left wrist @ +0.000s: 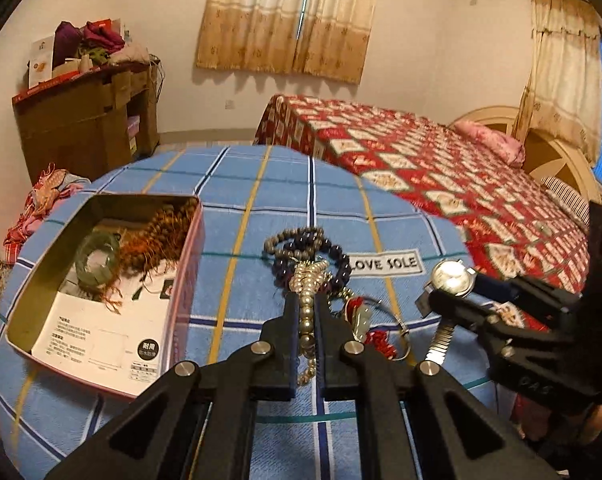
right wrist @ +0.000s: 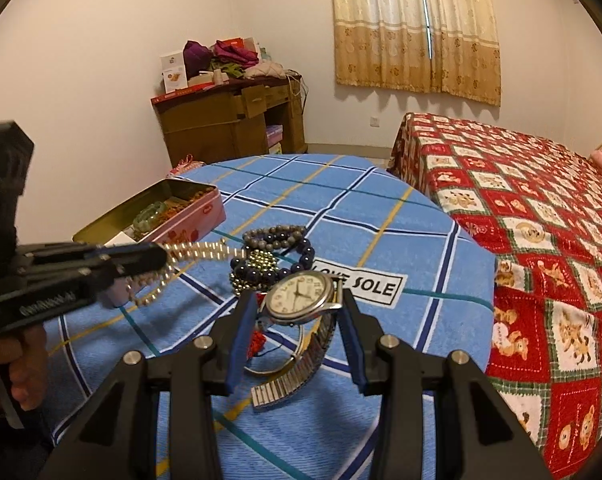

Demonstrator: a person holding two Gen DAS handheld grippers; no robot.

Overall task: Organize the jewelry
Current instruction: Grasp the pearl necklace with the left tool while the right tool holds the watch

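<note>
Dangling from the left tool, a pearl strand of small, round, glossy beads is pinched between its closed pads, just above the blue checked cloth on the bench. The right tool grips a round, white-faced watch by its steel case, jaws partly open around it, its ribbed metal band hanging loose. Dark bead bracelets lie at twelve o'clock; a pink tin sits at ten.
</note>
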